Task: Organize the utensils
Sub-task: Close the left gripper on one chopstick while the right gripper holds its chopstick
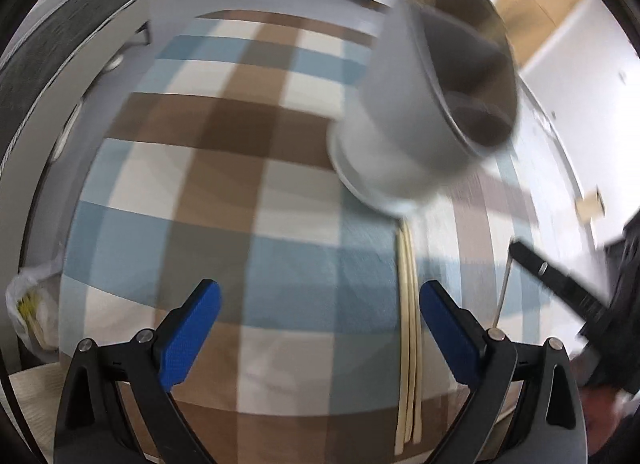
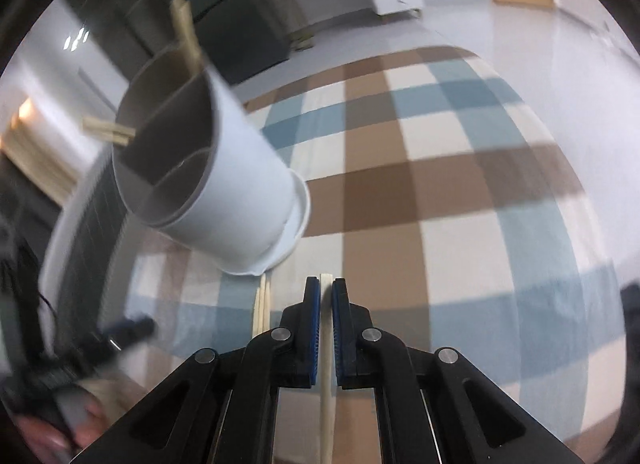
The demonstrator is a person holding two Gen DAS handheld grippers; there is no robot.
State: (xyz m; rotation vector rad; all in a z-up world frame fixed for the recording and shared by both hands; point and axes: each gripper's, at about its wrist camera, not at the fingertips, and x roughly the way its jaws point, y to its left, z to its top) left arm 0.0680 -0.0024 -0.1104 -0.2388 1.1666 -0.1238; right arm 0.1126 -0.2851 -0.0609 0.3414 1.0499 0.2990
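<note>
On the checked cloth (image 1: 224, 151) that covers the counter stands a white utensil holder (image 2: 224, 199) with a few parts inside. Some wooden sticks (image 2: 188, 39) already poke out of its far parts, so a bit of the tidying looks done. The part nearest the cameras looks empty, though the blur makes that hard to tell.

More work is left. A small bunch of chopsticks (image 1: 409, 328) lies flat on the cloth, with one end just beside the foot of the holder. These probably need to go in next.

The right tool (image 2: 326, 296) is clenched on one pale chopstick (image 2: 326, 384). Its blue pads (image 2: 315, 328) press on the stick from both sides, and the stick's end pokes out a little past the tips. This tool points down and forward, near the holder, with the holder up and to its left in its own view.

The left tool (image 1: 320, 300) is released, and its blue fingers (image 1: 192, 332) stand wide with nothing between them. It points steeply down at the cloth, and the bunch of chopsticks lies just inside its right finger. It looks ready to pick them up.
</note>
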